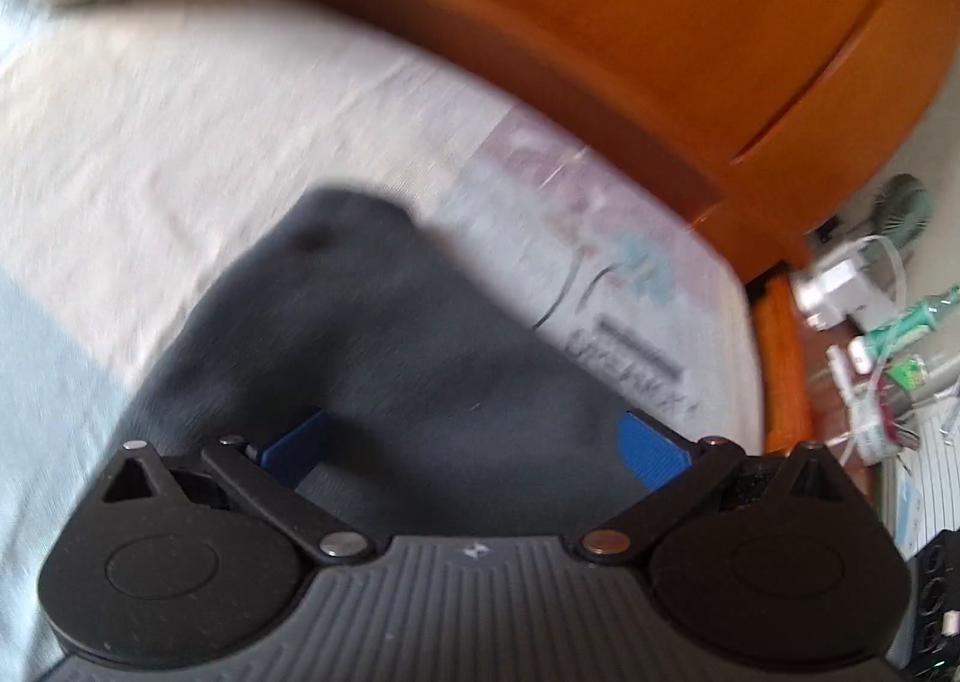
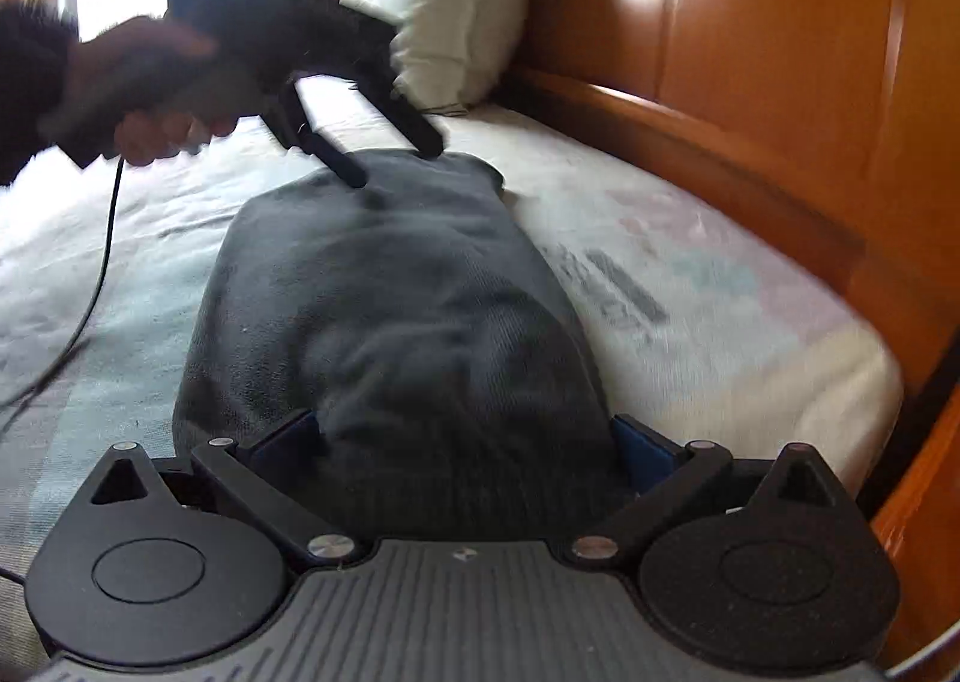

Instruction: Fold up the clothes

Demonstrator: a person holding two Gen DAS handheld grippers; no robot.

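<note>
Garment (image 2: 390, 310) on bed (image 2: 690, 286) | left hand-held gripper (image 2: 393, 159) angled down, fingers spread over far edge

Dark grey garment (image 2: 396, 310), white sheet (image 1: 180, 99) with faded floral print, orange wooden headboard (image 2: 780, 51), cream pillow (image 2: 456, 15)

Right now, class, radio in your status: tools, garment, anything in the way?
Left tool open, tips at the far end of the dark grey garment. Right tool open, straddling its near end. Garment flat on the bed. Pillow beyond, clear.
</note>
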